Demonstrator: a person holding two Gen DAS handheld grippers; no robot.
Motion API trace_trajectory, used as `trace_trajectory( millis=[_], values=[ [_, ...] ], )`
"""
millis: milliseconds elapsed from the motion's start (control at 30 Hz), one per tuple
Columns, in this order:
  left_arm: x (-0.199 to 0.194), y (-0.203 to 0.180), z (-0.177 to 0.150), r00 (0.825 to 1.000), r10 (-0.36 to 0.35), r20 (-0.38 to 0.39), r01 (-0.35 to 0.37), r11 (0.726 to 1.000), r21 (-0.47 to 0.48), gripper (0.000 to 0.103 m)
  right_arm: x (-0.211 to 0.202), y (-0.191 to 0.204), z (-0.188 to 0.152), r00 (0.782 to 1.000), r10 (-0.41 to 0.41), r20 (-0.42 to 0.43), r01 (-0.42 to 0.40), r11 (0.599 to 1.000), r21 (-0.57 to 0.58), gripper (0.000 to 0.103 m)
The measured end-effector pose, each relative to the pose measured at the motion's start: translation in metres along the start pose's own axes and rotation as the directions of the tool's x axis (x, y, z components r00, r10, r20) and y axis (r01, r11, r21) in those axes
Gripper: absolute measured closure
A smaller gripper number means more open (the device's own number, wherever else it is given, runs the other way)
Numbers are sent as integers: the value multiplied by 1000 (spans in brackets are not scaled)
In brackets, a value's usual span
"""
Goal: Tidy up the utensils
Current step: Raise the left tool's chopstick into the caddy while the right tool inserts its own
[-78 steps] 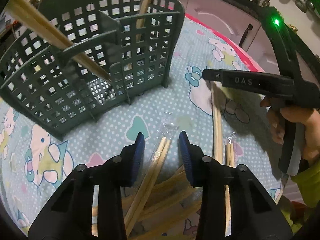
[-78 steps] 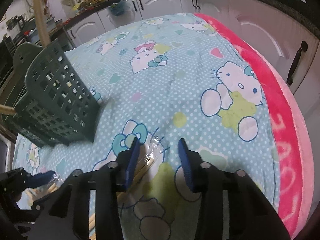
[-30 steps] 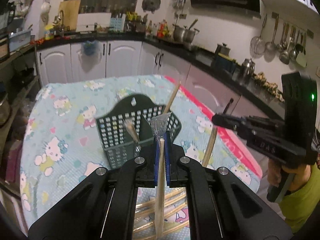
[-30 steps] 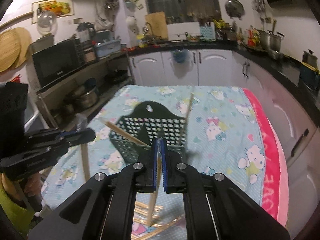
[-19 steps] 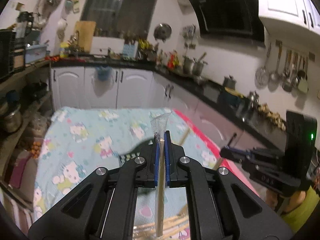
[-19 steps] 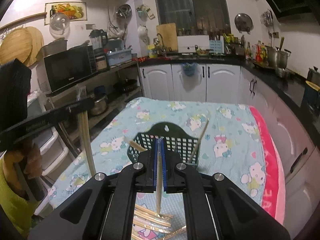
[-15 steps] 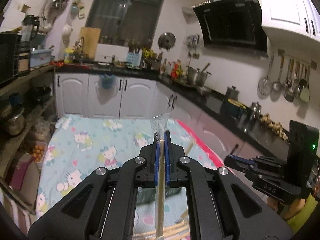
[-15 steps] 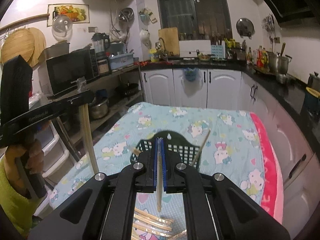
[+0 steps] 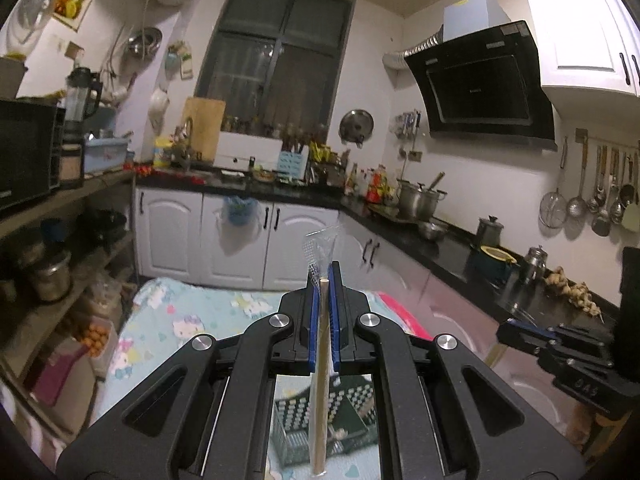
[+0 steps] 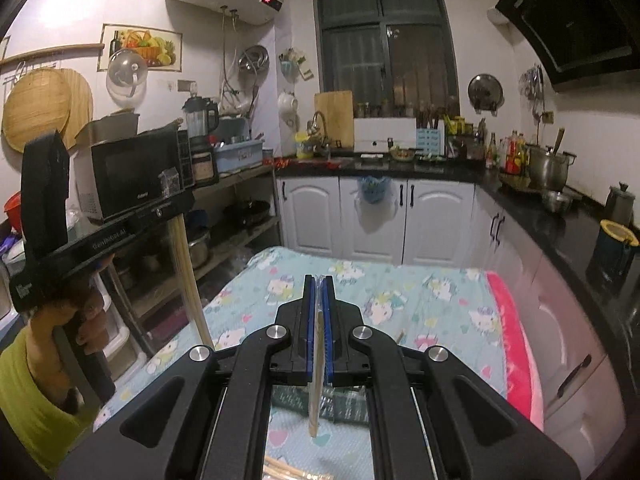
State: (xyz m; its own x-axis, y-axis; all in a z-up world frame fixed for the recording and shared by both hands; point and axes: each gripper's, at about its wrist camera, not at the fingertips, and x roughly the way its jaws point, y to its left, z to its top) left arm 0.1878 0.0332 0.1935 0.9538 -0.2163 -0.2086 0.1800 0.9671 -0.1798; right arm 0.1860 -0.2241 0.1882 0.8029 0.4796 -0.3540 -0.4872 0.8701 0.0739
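both black hand-held grippers clenched on wrapped wooden chopsticks

left gripper (image 9: 324, 320) and right gripper (image 10: 318, 328) pinch each light, stiff chopstick pair (image 9: 320, 400) near its top — lower centre; you'll find film slippery.

Left gripper (image 9: 324, 276): matt black plastic arms, bright metal pivot screws, blue rubbery pads
Right gripper (image 10: 319, 286): same black plastic, same blue pads
Chopsticks (image 9: 321, 380) in left pads: pale bare wood, dull, inside a thin clear plastic sleeve (image 9: 322, 246), crinkled and glossy at its top
Chopsticks (image 10: 315, 400) in right pads: same light wood
Basket (image 9: 352, 412): dark green plastic lattice, slight sheen
Table cover (image 10: 420, 292): soft printed cloth, matt; pink border (image 10: 516, 340) looks fleecy
Cabinet doors (image 10: 372, 220): smooth white, semi-gloss
Worktop (image 10: 532, 204): glossy black
Pots (image 10: 550, 168): shiny metal
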Motion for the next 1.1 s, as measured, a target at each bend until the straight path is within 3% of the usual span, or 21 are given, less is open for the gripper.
trace_trajectory(
  millis=[500, 1100],
  values=[
    [48, 0, -1, 996, 46, 81, -46, 999, 3, 101, 14, -16, 40, 990, -85, 115, 86, 996, -6, 99],
    [82, 22, -56, 997, 37, 61, -36, 999, -17, 101, 73, -41, 11, 988, -142, 52, 140, 989, 51, 99]
  ],
)
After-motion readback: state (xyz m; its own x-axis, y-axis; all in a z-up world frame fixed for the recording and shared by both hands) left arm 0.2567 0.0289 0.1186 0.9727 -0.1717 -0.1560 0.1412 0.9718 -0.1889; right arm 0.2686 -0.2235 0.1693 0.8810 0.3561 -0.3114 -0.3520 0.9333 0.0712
